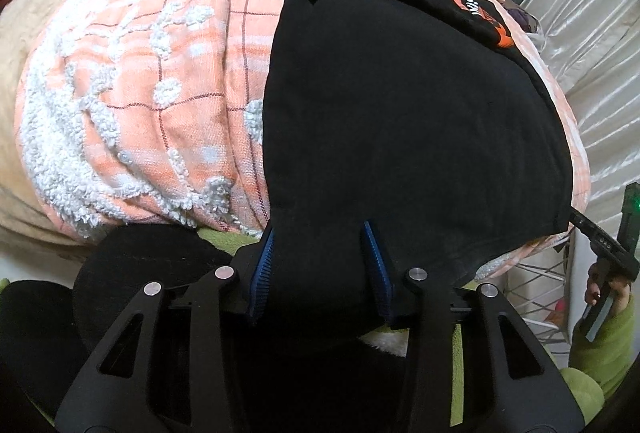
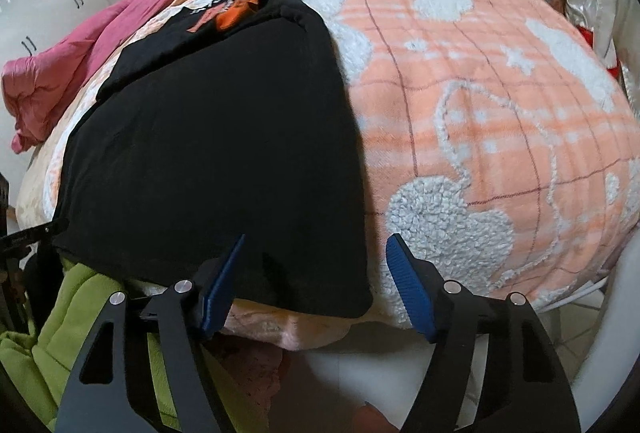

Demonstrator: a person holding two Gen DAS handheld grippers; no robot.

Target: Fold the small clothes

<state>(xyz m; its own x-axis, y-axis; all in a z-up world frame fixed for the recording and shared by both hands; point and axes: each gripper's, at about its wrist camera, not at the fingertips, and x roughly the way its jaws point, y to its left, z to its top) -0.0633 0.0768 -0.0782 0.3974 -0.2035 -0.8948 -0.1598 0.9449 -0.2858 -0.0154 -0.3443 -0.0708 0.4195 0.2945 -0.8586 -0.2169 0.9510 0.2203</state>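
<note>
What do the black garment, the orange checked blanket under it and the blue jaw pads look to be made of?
Black garment: seemingly soft matte knit, like T-shirt jersey; it drapes limply, no sheen.
Orange checked blanket: plush fleece, with raised white tufted patches.
Blue jaw pads: probably rubber or plastic; fine ribbing shows on the faces.

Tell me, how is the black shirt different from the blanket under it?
The black shirt is plain dark with a small orange print; the blanket is peach checks with fluffy white shapes. The shirt is smaller and lies on top; the blanket spreads wide beneath. Both are soft cloth lying flat.
</note>
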